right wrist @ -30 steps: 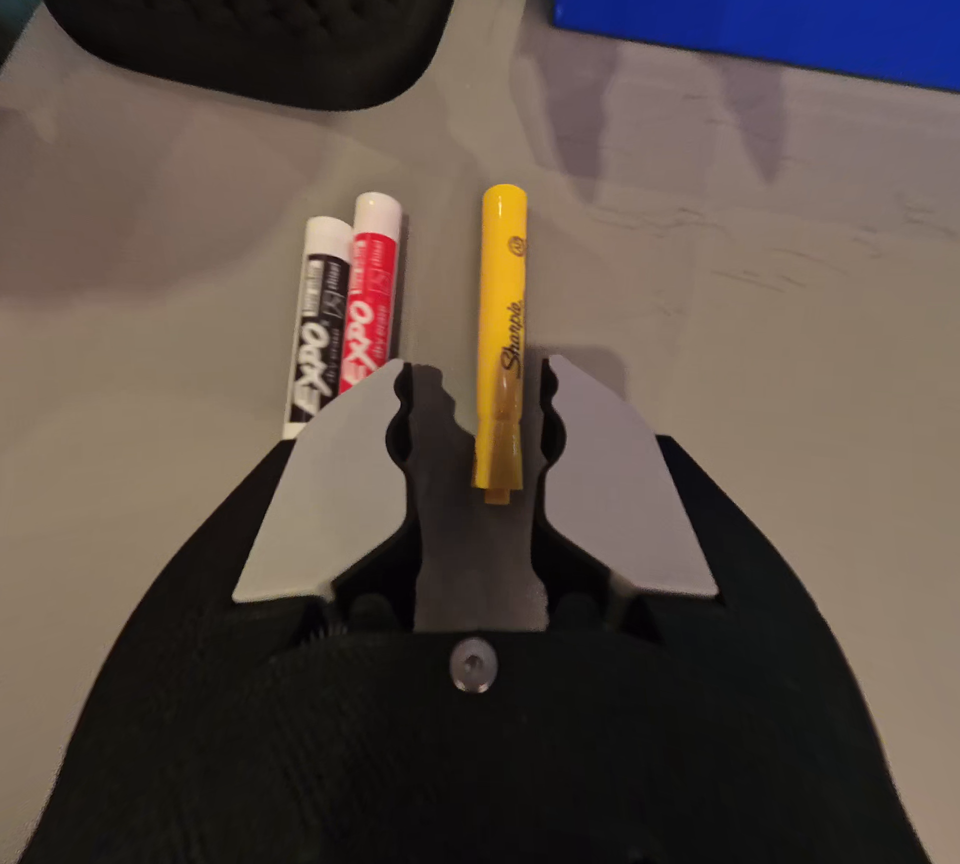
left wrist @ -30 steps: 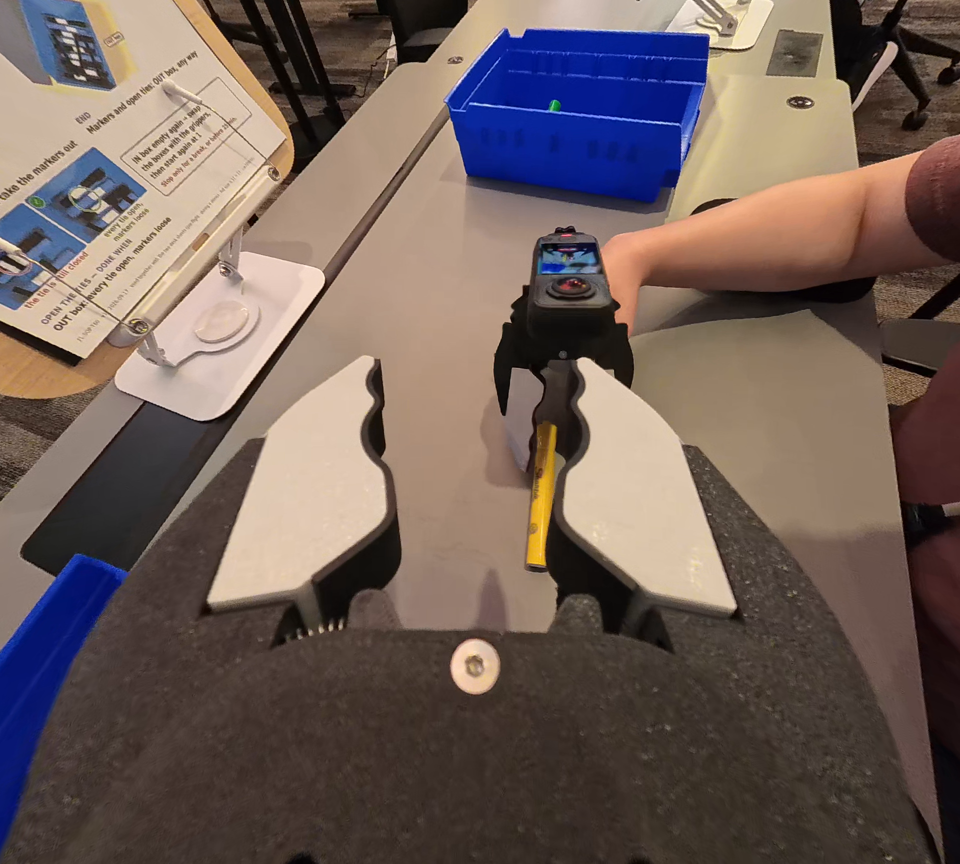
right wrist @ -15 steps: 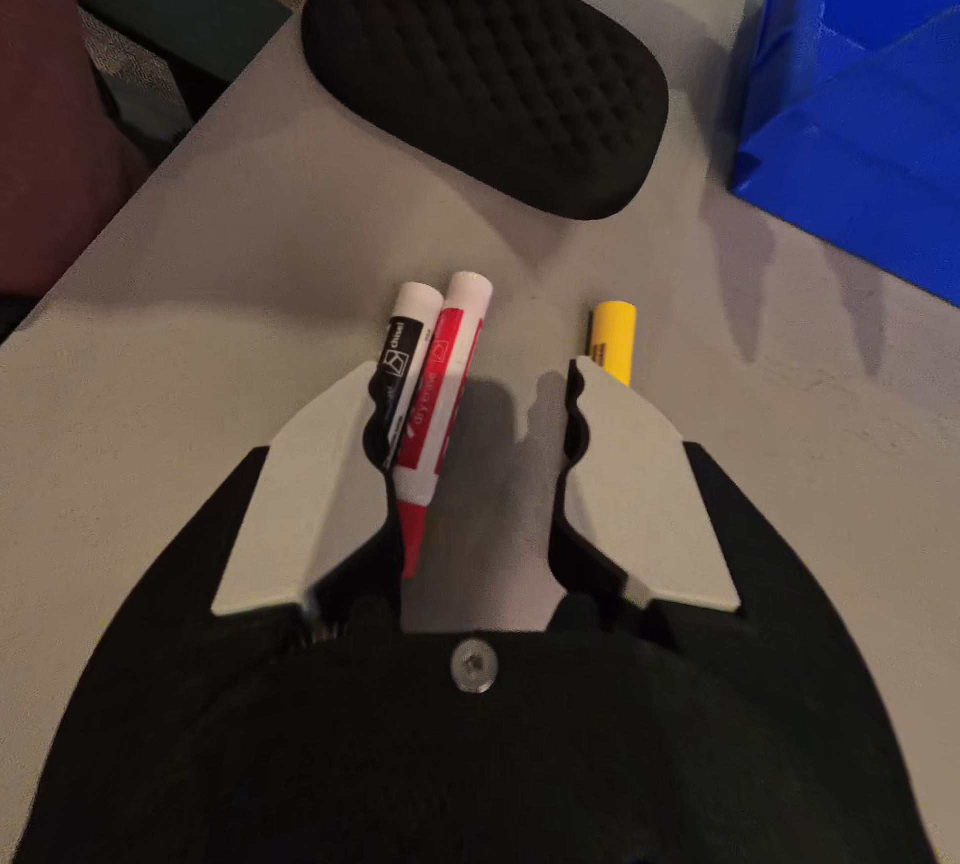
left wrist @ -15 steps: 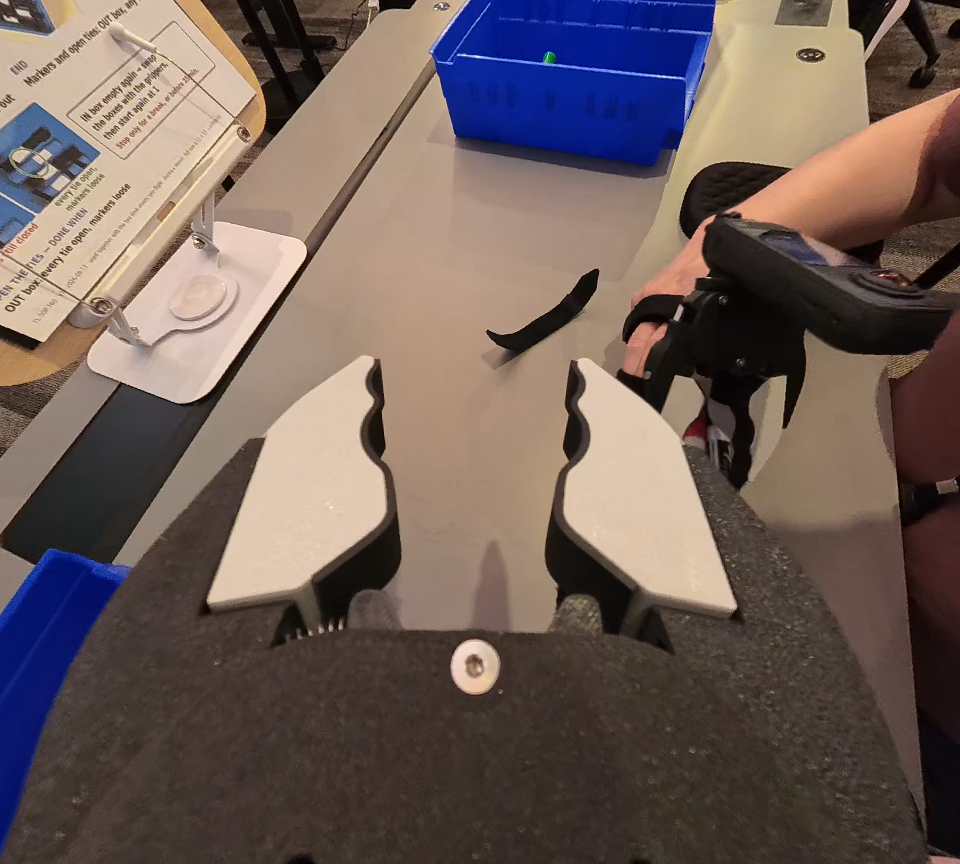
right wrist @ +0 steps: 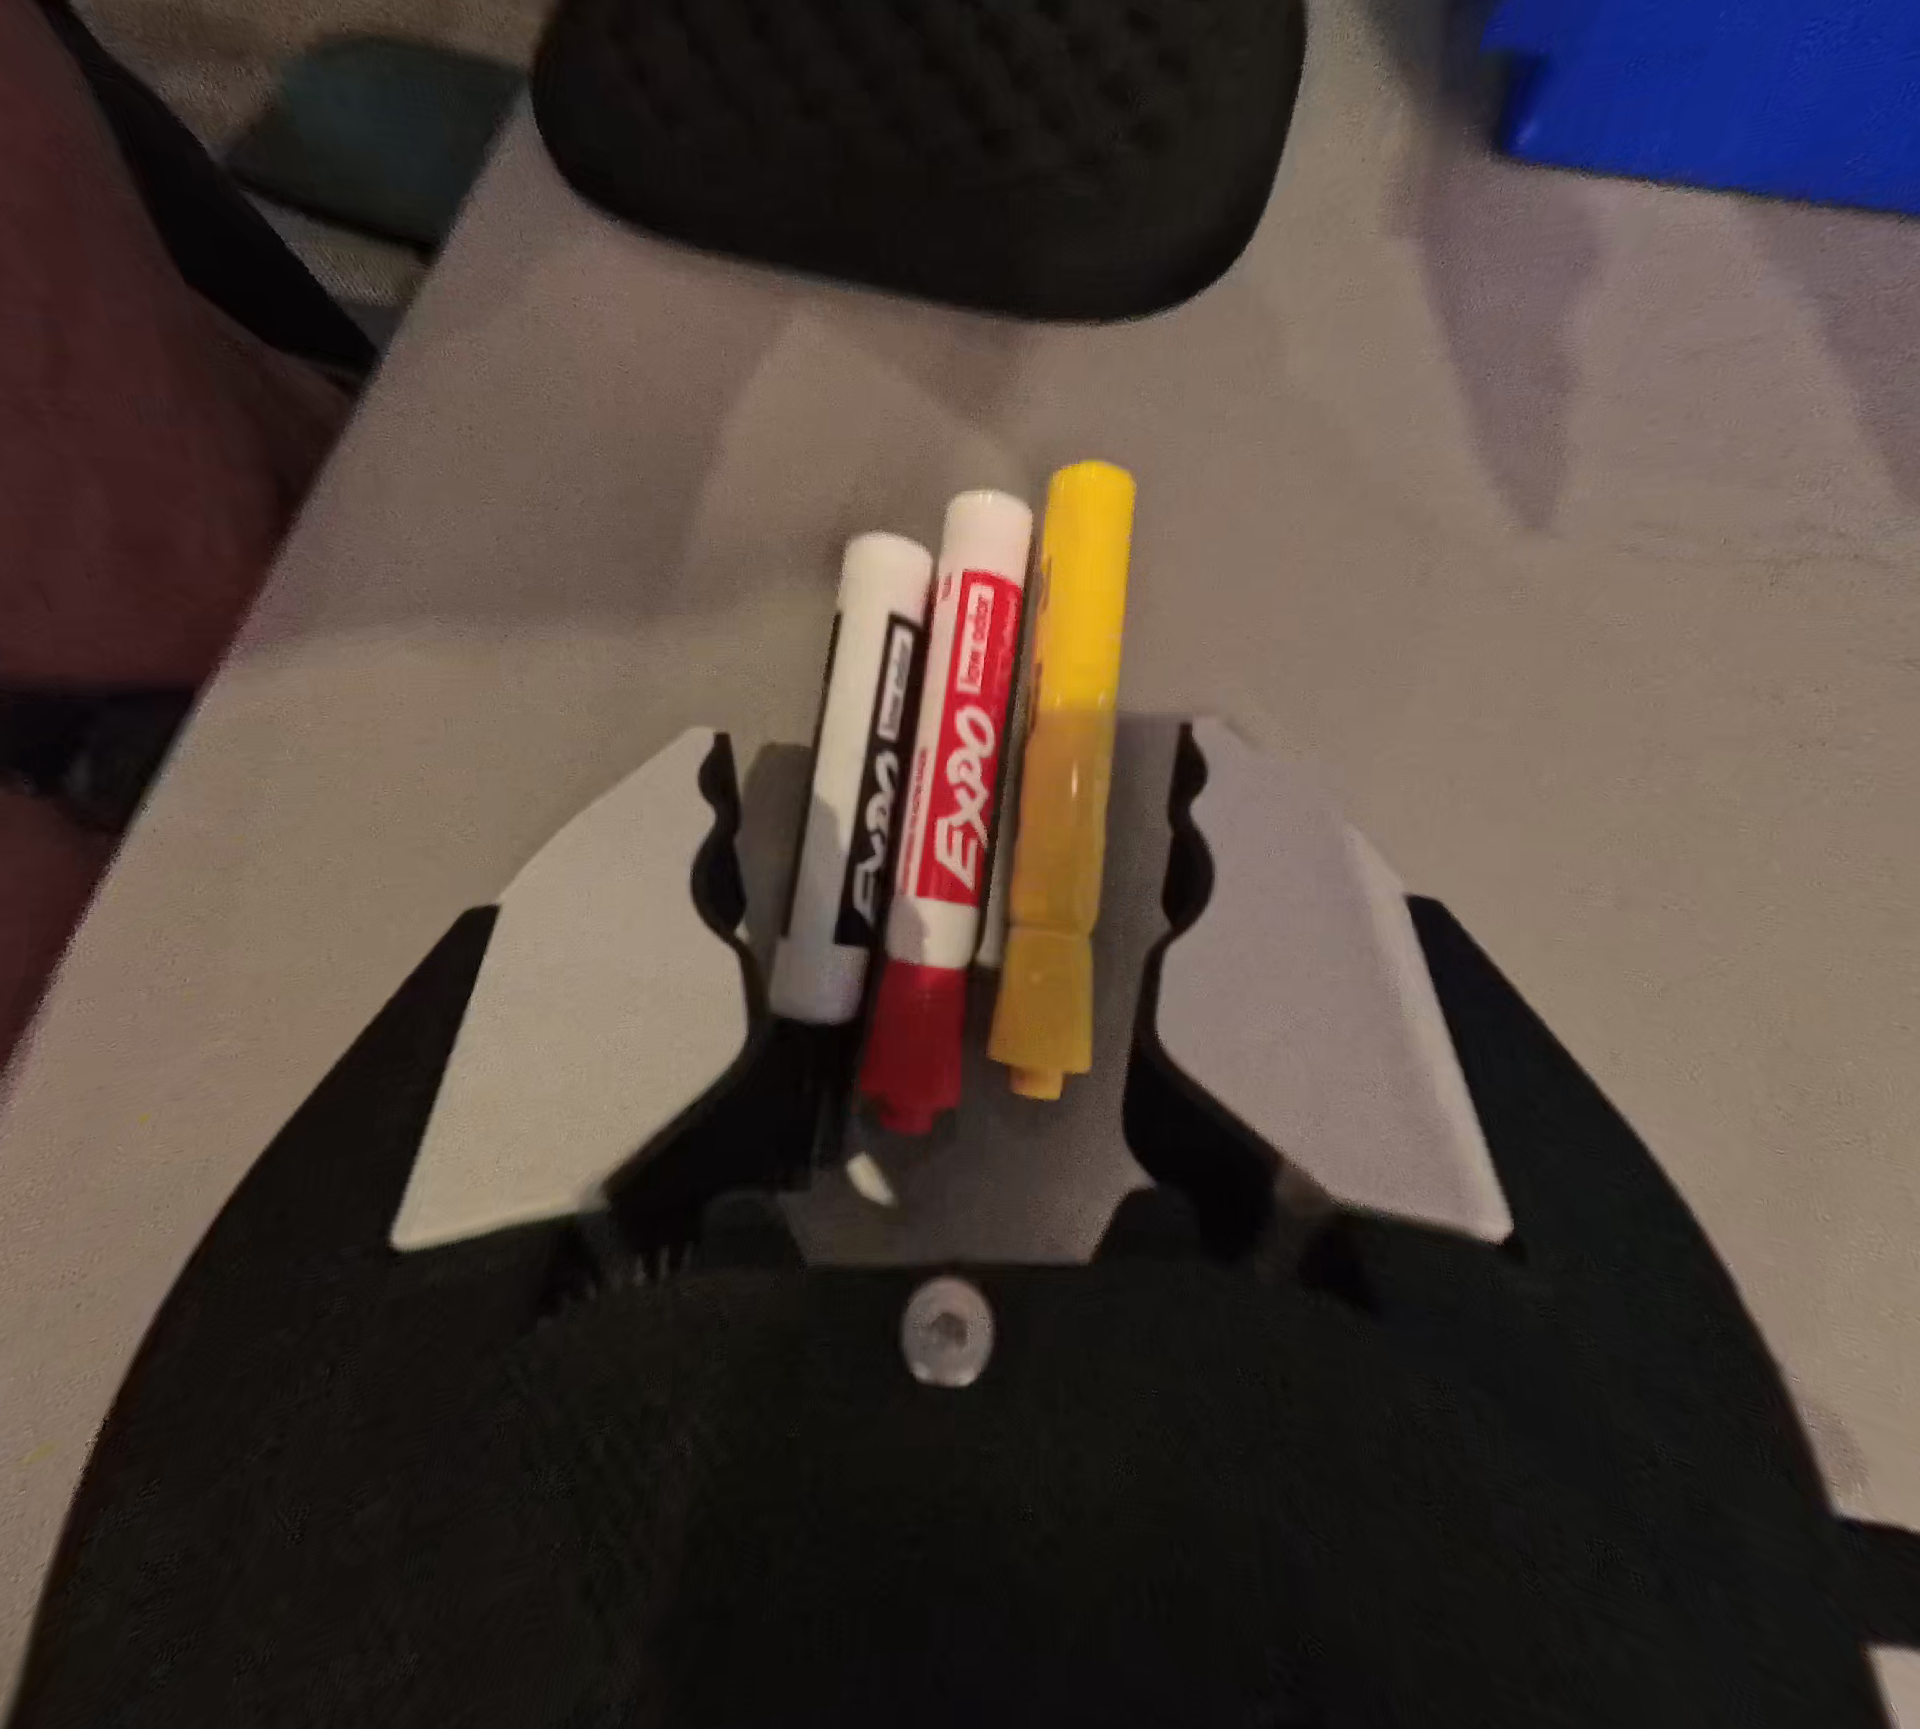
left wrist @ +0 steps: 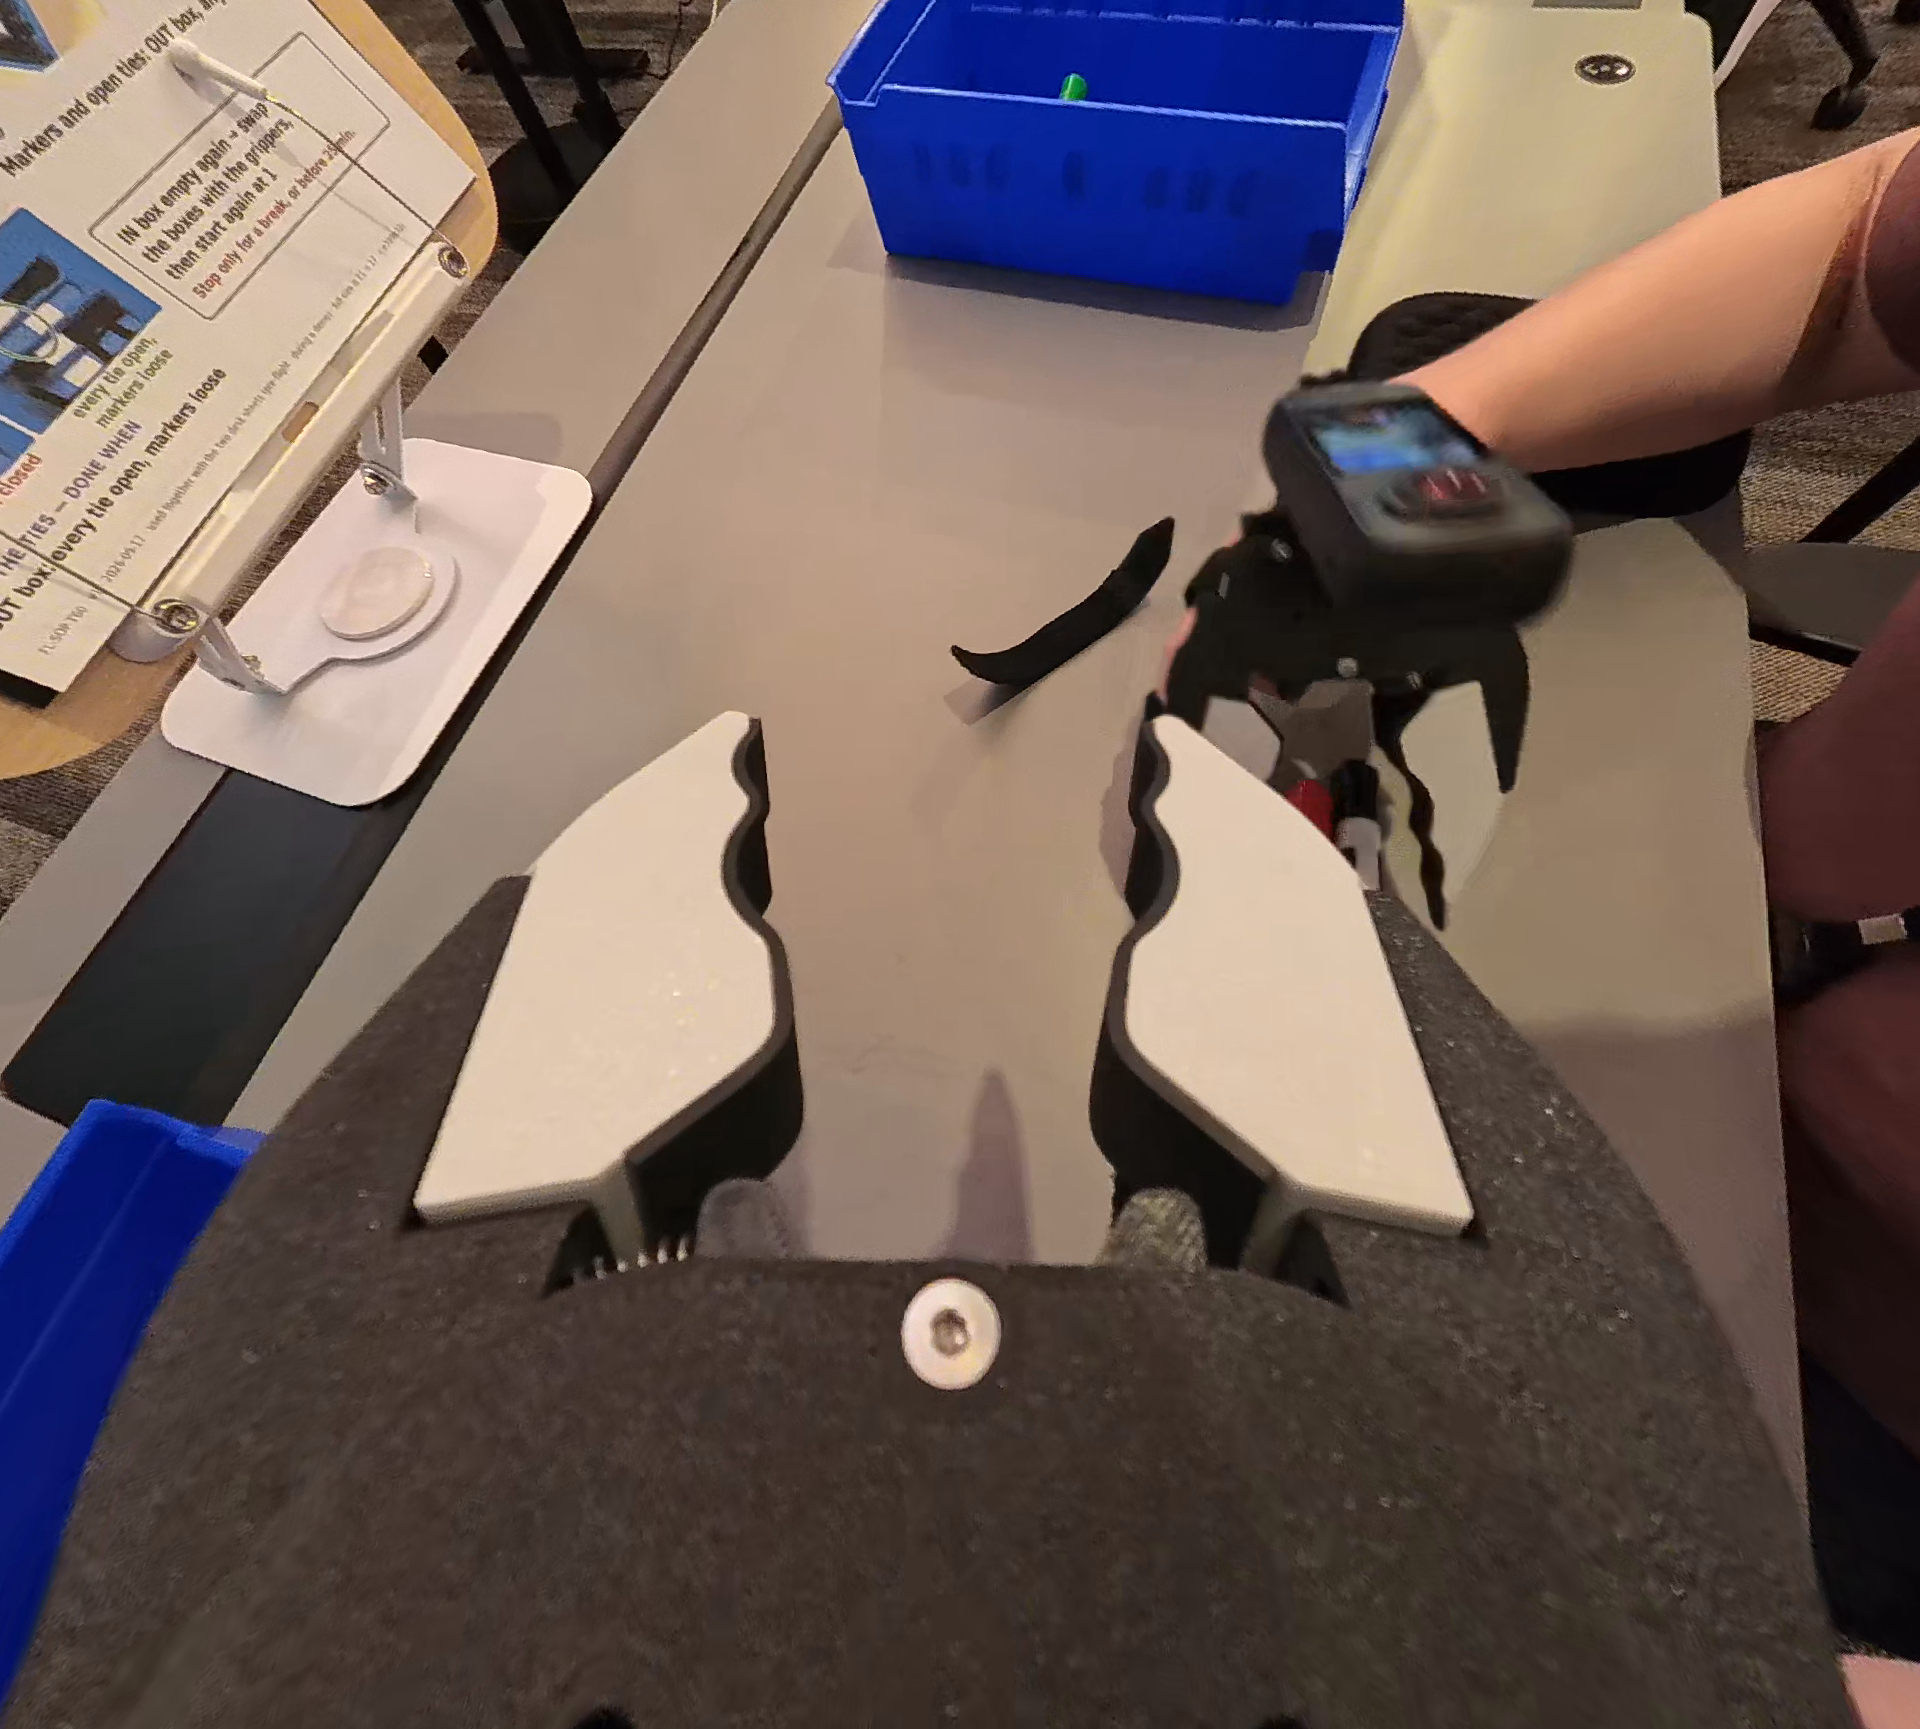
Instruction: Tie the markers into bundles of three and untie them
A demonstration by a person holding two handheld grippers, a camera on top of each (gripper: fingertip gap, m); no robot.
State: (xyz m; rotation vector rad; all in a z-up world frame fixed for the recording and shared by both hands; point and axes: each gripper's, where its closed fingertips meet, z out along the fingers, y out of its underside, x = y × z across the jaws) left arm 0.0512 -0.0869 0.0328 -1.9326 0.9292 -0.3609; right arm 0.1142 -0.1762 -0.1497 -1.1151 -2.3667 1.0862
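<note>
Three markers lie side by side on the grey table in the right wrist view: a black one [right wrist: 862, 775], a red one [right wrist: 966, 744] and a yellow one [right wrist: 1075, 692]. My right gripper [right wrist: 956, 744] is open around all three, with a gap on each side. In the left wrist view the right gripper [left wrist: 1335, 744] points down at the markers [left wrist: 1340, 796], right of my left gripper [left wrist: 948, 744]. The left gripper is open and empty above the table. A black tie strap [left wrist: 1070, 619] lies loose on the table ahead of it.
A blue bin [left wrist: 1122, 152] with a green marker [left wrist: 1072, 86] stands at the far end. Another blue bin's corner [left wrist: 83, 1264] shows at near left. An instruction board on a stand [left wrist: 208, 225] is at left. A black wrist pad [right wrist: 925, 69] lies beyond the markers.
The yellow marker, apart from the other two before, now lies against the red one. My right gripper has shifted so all three sit between its open fingers. The left gripper stays open.
</note>
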